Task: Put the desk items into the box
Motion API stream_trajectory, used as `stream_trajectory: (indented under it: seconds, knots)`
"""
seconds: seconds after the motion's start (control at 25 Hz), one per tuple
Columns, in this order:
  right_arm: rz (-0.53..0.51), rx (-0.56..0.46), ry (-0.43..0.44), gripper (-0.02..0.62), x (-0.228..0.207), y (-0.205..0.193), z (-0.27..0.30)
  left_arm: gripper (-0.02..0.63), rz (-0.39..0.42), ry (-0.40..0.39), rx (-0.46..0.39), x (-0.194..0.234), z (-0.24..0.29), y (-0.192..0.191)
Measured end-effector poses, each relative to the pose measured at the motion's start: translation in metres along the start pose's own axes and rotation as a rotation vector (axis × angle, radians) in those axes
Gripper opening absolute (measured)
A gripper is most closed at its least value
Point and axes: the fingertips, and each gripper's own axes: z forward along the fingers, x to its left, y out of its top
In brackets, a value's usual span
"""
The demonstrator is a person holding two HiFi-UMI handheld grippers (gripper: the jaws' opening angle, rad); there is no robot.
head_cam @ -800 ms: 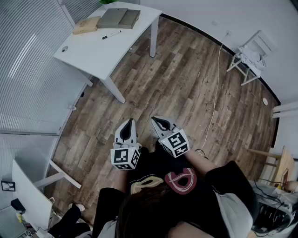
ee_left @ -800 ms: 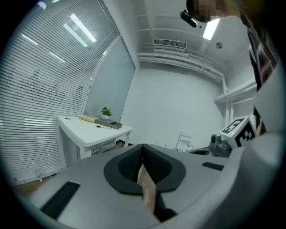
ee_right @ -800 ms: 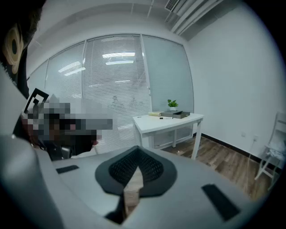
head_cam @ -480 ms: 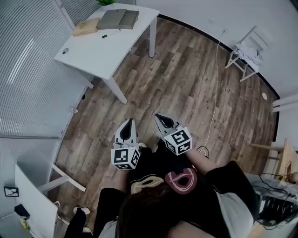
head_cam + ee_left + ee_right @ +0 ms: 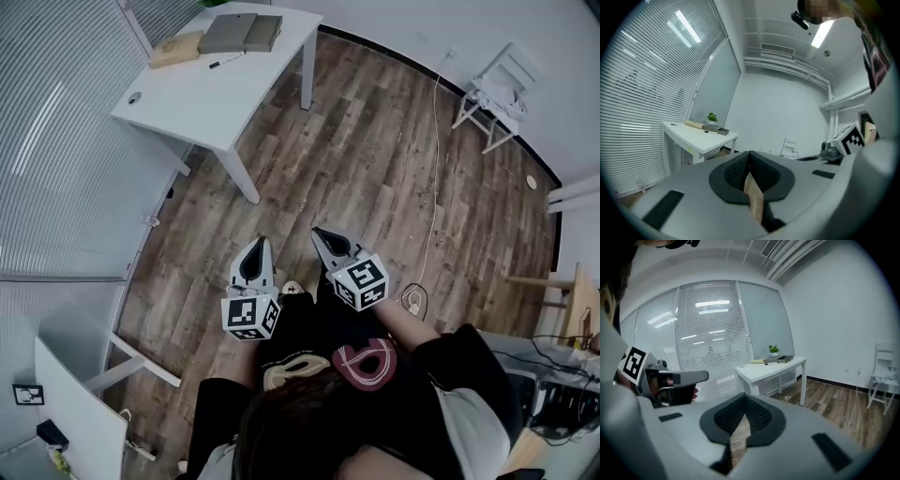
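A white desk (image 5: 202,98) stands across the room at the upper left of the head view. On its far end lie a grey box (image 5: 241,33), a tan flat item (image 5: 175,49) and a black pen (image 5: 226,61). Both grippers hang close to my body, well short of the desk. My left gripper (image 5: 258,243) is shut with nothing in it, and so is my right gripper (image 5: 318,232). The left gripper view shows shut jaws (image 5: 749,153) aimed toward the desk (image 5: 696,139). In the right gripper view the shut jaws (image 5: 742,396) face the desk (image 5: 768,369) and the grey box (image 5: 782,359).
A wood floor lies between me and the desk. A white folding chair (image 5: 495,92) stands by the far wall, and a white cable (image 5: 433,178) trails across the floor. Window blinds line the left side. Another white table (image 5: 80,405) is at the lower left. A small plant (image 5: 774,349) sits behind the box.
The head view has shifted a little, so the desk sits slightly higher and further right. Both grippers keep nearly the same place and stay shut.
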Motion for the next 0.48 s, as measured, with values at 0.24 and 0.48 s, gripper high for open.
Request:
stream_trajectory:
  seconds: [0.24, 0.48]
  knots:
    - [0.013, -0.005, -0.025, 0.011, -0.004, 0.002, -0.002, 0.017, 0.003, -0.018, -0.01, -0.001, -0.001, 0.003]
    - [0.026, 0.0, -0.029, 0.011, -0.016, 0.0, 0.004, 0.017, 0.007, -0.012, -0.019, 0.002, 0.007, 0.007]
